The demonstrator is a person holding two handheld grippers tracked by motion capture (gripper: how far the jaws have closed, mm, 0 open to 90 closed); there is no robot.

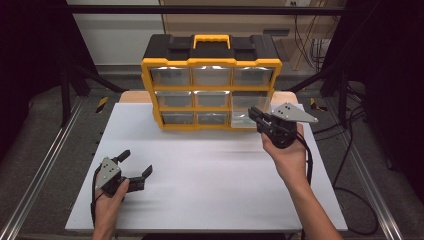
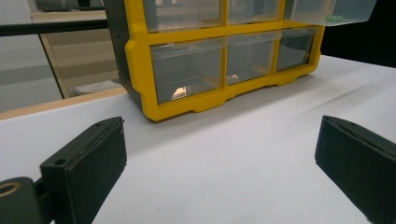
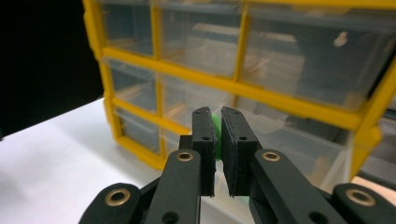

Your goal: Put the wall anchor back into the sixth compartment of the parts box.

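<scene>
Now your right tool (image 3: 218,135) is clenched on the small green piece (image 3: 216,128) before the yellow organizer (image 1: 211,92), over its pulled-out drawer (image 1: 248,115); placing remains. Your left tool (image 1: 134,169) sits released.

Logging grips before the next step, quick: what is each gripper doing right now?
Left gripper: open, holding nothing, low over the white table.
Right gripper: shut on a small green piece, by the yellow drawer cabinet.

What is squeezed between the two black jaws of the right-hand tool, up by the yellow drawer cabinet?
A small green piece, pinched in the right tool; the right gripper view shows it.
</scene>
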